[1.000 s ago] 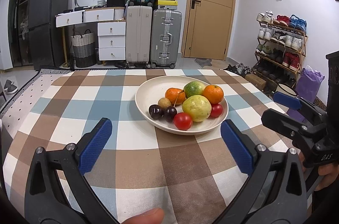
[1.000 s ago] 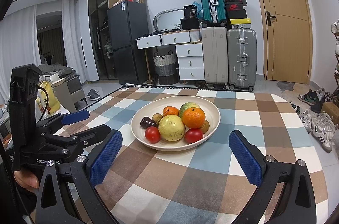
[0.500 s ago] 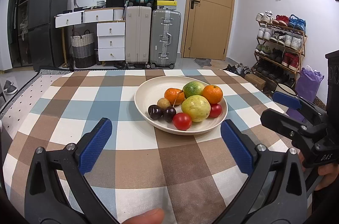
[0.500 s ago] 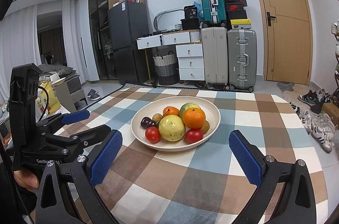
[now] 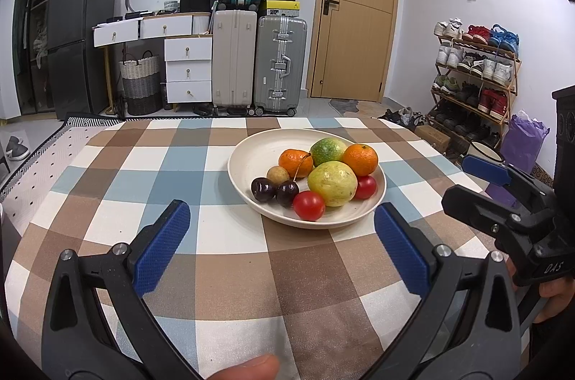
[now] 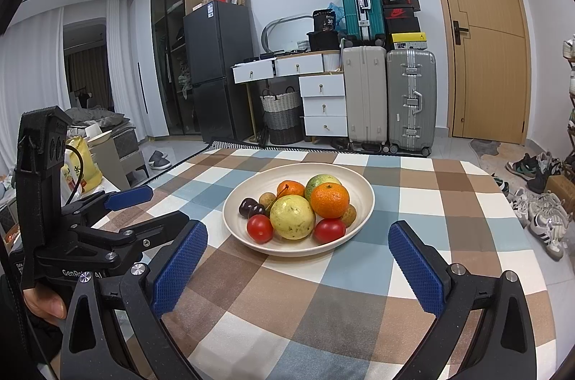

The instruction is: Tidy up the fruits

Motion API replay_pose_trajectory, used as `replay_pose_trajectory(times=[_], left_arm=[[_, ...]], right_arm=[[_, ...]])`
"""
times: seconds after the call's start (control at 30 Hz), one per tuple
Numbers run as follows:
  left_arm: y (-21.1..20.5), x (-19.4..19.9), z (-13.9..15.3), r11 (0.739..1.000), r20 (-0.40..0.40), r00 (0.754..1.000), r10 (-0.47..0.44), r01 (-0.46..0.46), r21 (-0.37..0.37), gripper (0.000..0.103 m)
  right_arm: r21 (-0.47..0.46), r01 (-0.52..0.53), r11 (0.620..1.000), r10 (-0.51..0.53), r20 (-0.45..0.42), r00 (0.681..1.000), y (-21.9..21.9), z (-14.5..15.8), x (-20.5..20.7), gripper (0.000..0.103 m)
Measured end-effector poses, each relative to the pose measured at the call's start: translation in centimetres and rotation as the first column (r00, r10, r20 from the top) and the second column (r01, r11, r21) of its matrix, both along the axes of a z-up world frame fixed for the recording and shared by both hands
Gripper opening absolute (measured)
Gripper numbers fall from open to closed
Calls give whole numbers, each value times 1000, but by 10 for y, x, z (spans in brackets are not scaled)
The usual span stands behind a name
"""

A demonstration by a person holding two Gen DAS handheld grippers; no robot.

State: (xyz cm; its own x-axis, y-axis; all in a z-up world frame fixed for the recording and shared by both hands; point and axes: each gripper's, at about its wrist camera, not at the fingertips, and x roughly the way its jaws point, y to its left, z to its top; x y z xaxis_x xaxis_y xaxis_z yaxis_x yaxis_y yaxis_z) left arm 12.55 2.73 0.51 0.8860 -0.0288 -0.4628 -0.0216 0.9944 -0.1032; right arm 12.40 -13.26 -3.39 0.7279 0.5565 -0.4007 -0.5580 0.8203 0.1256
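- The desk (image 5: 215, 272) wears a soft checked cloth of brown, blue and white squares.
- The round cream plate (image 5: 248, 160) sits mid-desk, shallow and smooth, keeping all the fruit gathered.
- The left claw (image 5: 282, 243) and right claw (image 6: 298, 263) hover near the plate's near rim, both spread wide and empty, ribbed blue pads facing in, likely readying a pick.
- The yellow fruit (image 5: 332, 183) is biggest; glossy tomatoes (image 5: 309, 205) and dark cherries (image 5: 275, 189) lie nearest.

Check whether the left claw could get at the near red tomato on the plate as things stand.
Probably yes. The left claw is open and empty, facing the plate across bare tablecloth. The tomato sits at the near rim, though a dark cherry and the yellow-green fruit crowd it.
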Motion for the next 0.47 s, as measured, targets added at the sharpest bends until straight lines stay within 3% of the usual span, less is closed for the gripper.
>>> replay_pose_trajectory(times=[0.47], left_arm=[[2, 1, -1, 1000, 9, 1000, -6, 6, 0, 102]], right_arm=[[2, -5, 1000, 5, -6, 1000, 1, 1, 0, 103]])
